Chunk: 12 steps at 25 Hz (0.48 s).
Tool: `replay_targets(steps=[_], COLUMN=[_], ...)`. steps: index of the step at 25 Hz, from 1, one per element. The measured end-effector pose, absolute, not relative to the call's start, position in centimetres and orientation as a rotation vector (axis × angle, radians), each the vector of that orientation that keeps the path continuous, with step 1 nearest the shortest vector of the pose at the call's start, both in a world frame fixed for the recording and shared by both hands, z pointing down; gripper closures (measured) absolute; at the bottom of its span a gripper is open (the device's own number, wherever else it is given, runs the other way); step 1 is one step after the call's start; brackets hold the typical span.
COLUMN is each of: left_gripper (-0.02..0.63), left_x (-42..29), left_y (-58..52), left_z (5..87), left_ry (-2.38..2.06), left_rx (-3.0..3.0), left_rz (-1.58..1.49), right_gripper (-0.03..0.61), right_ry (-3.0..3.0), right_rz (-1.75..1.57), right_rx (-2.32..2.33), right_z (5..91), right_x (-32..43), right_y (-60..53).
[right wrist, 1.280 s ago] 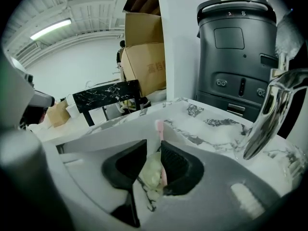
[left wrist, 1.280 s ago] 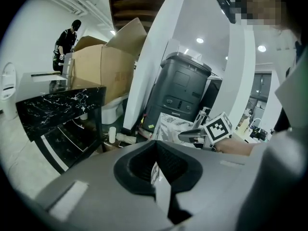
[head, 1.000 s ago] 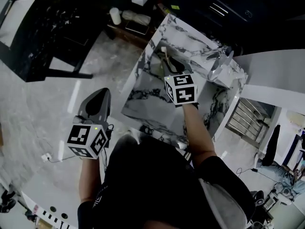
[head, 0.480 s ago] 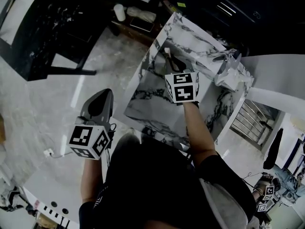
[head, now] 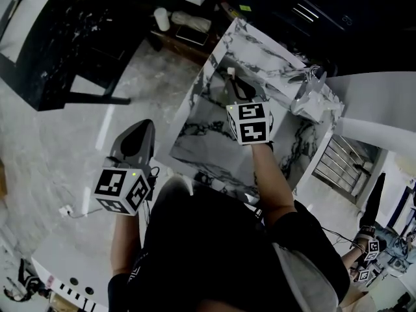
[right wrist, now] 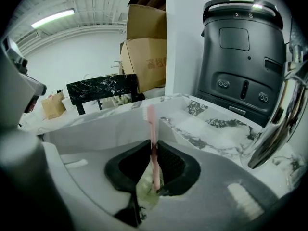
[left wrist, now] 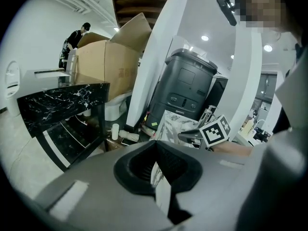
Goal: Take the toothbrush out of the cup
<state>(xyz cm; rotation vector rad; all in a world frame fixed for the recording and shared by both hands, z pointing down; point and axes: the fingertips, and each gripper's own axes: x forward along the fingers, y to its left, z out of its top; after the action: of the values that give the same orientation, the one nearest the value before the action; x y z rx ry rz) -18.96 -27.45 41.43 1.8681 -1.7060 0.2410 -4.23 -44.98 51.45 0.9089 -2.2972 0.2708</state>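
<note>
My right gripper is shut on a pink toothbrush, which stands upright between the jaws with its bristle head on top. A pale green shape, perhaps the cup, shows through the gap under the jaws; I cannot tell whether the brush's lower end is still inside it. In the head view the right gripper hangs over the far part of the marble sink, with the toothbrush poking out past its tips. My left gripper is held low at the left over the floor, shut and empty.
A chrome faucet stands at the sink's right rim, close to the right gripper. A black marble table is at the far left. A dark grey machine and cardboard boxes stand behind the sink.
The right gripper has shifted slightly toward the sink's far end with the toothbrush still in it. The left gripper has hardly moved.
</note>
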Motion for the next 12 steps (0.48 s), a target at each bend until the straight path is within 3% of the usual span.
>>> replay_targets(steps=[12], left_gripper=[0.598], left_x=[-19.5], left_y=[-26.6], left_z=[39.6], left_ry=[-1.647], left_rx=[1.976], left_rz=[0.189], right_gripper=[0.529], right_ry=[-2.349], right_rz=[0.158], right_rx=[1.065], right_z=[44.8], right_x=[-3.3], right_y=[-43.0])
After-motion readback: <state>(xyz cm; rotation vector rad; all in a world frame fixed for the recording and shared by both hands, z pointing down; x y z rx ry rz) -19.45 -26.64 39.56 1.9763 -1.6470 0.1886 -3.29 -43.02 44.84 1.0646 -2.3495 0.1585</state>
